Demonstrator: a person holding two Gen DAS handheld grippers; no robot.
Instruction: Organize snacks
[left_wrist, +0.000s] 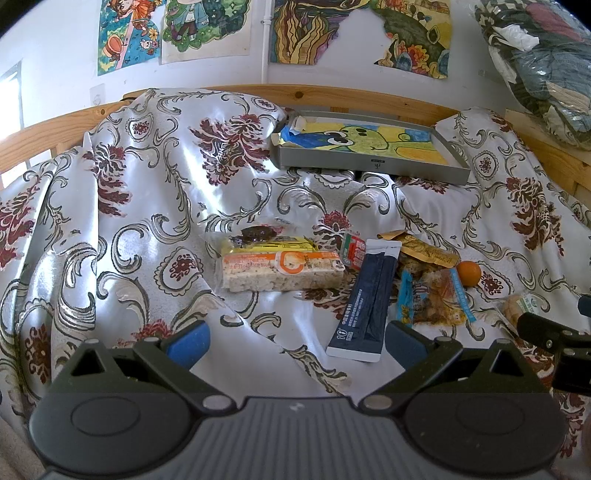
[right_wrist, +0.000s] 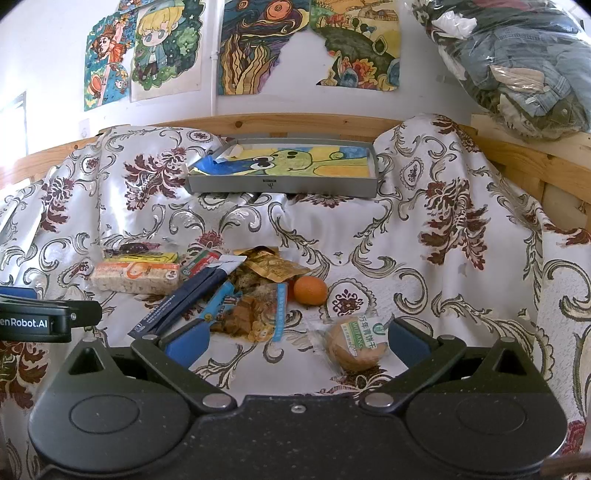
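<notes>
Snacks lie in a heap on a floral cloth: a rice-crisp bar (left_wrist: 282, 271) (right_wrist: 136, 277), a dark blue sachet (left_wrist: 367, 299) (right_wrist: 188, 295), a blue-edged clear snack bag (left_wrist: 434, 297) (right_wrist: 251, 312), a small orange (left_wrist: 469, 273) (right_wrist: 311, 290) and a wrapped round biscuit (right_wrist: 356, 345) (left_wrist: 521, 306). My left gripper (left_wrist: 295, 345) is open and empty, just short of the sachet. My right gripper (right_wrist: 297, 341) is open and empty, its right finger beside the biscuit. A grey tray (left_wrist: 373, 168) (right_wrist: 280, 184) lined with a drawing sits behind the heap.
A wooden rail (left_wrist: 258, 94) (right_wrist: 295, 122) runs behind the cloth, under a wall with posters. A clear bag of clothes (left_wrist: 539, 62) (right_wrist: 517, 62) rests on a shelf at the right. Each gripper shows at the edge of the other's view.
</notes>
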